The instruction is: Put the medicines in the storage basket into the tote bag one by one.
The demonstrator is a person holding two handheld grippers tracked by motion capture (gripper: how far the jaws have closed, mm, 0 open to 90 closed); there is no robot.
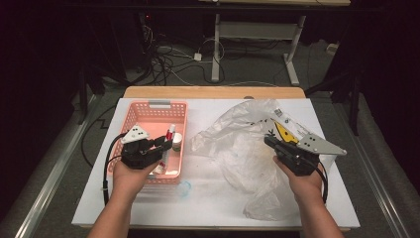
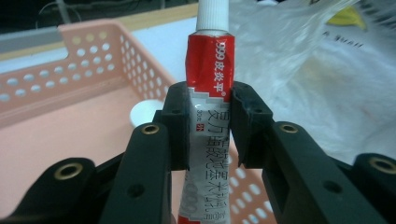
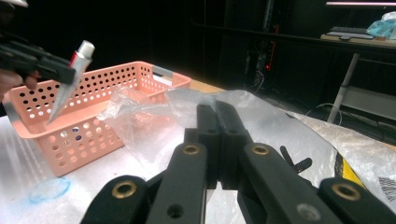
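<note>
Jaws of the left gripper (image 2: pixel 209 133) clamp a tube (image 2: pixel 208 93); right gripper (image 3: pixel 217 140) pinches the plastic bag (image 3: pixel 280 126).

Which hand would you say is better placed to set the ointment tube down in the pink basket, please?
Left. Its claw is shut on the tube, held above the basket. The right claw is shut at the plastic bag.

Red-white tube (image 2: pixel 208 100), white cap, clamped mid-body, above pink basket (image 2: pixel 70 88).
</note>
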